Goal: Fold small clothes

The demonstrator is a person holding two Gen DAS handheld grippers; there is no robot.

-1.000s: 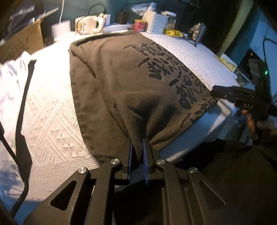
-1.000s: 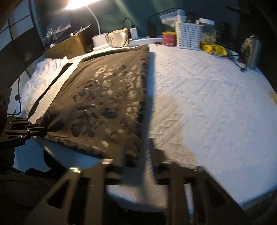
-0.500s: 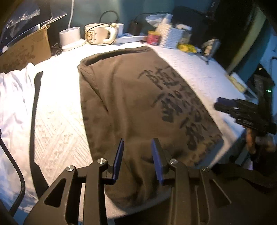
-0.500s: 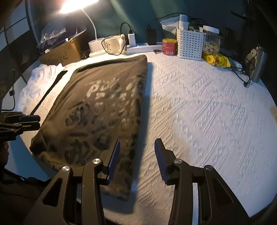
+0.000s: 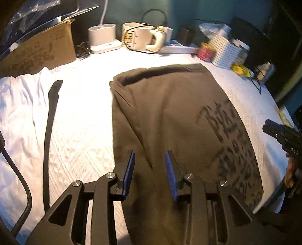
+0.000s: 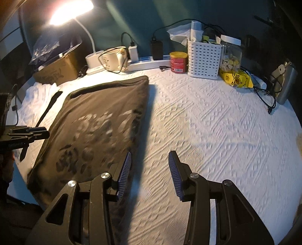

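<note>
Claws fill the bottom of both views. At the bottom centre of the left wrist view, the left claw point(image 5: 150, 173) stands with its blue pads point(image 5: 129, 173) apart and nothing pinched between them; its jaws have just been opening, and the brown shirt point(image 5: 169, 113) lies flat beneath the gap. At the bottom centre of the right wrist view, the right claw point(image 6: 150, 175) is likewise spread and empty, over the shirt's right edge and the white quilted cover point(image 6: 217, 132) of the desk. The shirt runs up the middle of the left wrist view, folded into a long panel, with dark printed lettering point(image 5: 232, 143) toward the lower right. Left of it lie a black strap point(image 5: 49, 120) and a crumpled white cloth point(image 5: 17, 105). Along the top of the frame stand a cardboard box point(image 5: 41, 52), a cream mug point(image 5: 139, 36), a red tin point(image 6: 178, 62) and a white slotted basket point(image 6: 203, 58). A lit lamp point(image 6: 69, 11) glows at the upper left of the right wrist view.
</note>
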